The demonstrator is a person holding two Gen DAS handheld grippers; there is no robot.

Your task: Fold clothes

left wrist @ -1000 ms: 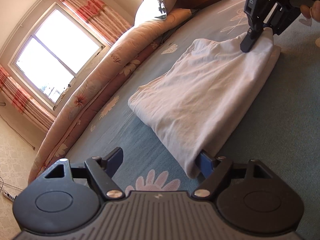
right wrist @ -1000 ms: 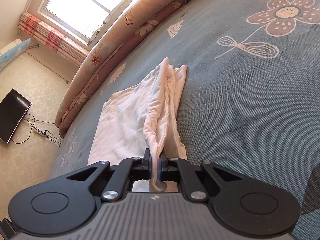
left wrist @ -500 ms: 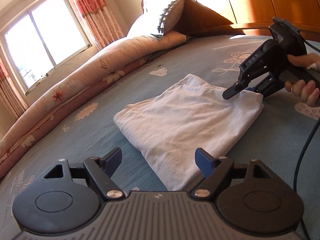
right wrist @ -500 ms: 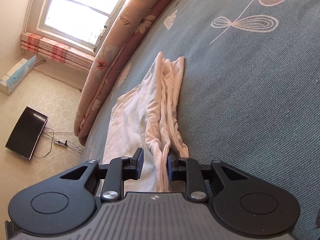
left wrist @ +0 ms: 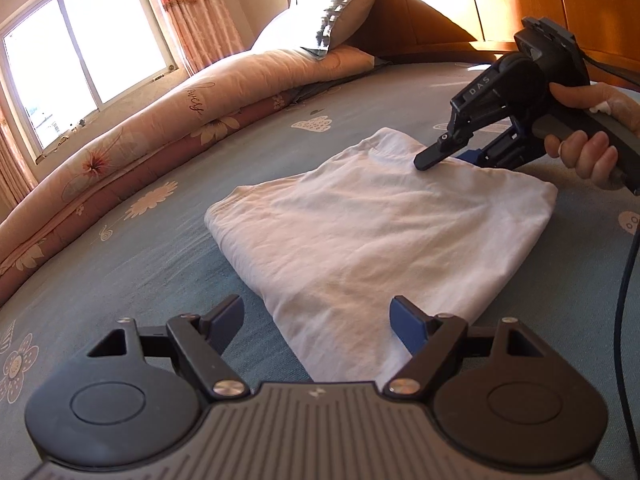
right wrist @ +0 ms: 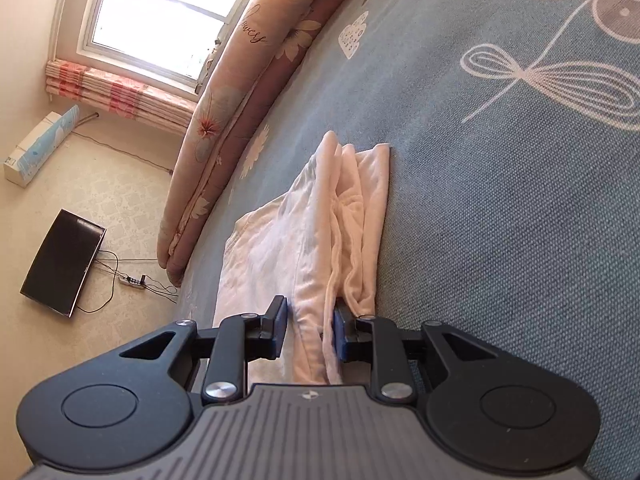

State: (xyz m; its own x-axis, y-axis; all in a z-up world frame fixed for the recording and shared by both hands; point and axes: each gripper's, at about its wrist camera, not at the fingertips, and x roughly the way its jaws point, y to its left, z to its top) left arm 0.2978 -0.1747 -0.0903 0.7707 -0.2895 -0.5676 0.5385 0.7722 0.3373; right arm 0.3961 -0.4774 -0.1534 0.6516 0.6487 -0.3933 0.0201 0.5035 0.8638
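The white garment [left wrist: 384, 232] lies folded into a flat, roughly oblong packet on the blue flowered bed cover [left wrist: 160, 248], near the middle of the bed, well apart from the rolled quilt [left wrist: 168, 120] along the far left edge. Step in hand, as judged: the release after a fold, with both tools at the packet's ends. The left gripper [left wrist: 318, 322] stands wide, nothing between its fingers, the packet's near corner just beyond them and untouched. The right gripper [right wrist: 308, 330], held in a hand [left wrist: 588, 136] at the far right end, stands narrow and its jaws are closing; a bunched fold of the cloth's edge lies between them. Whether the right-hand pad presses that fold cannot be settled from the right wrist view; the left-hand pad is plainly clear of it. The long axis of the packet, in the left wrist view, runs from the near corner toward the far right; the layered open edges show at the right gripper's end. The next move, in my judgement, calls for either a further fold across the long axis, taken evenly at both ends, or smoothing the top layer.
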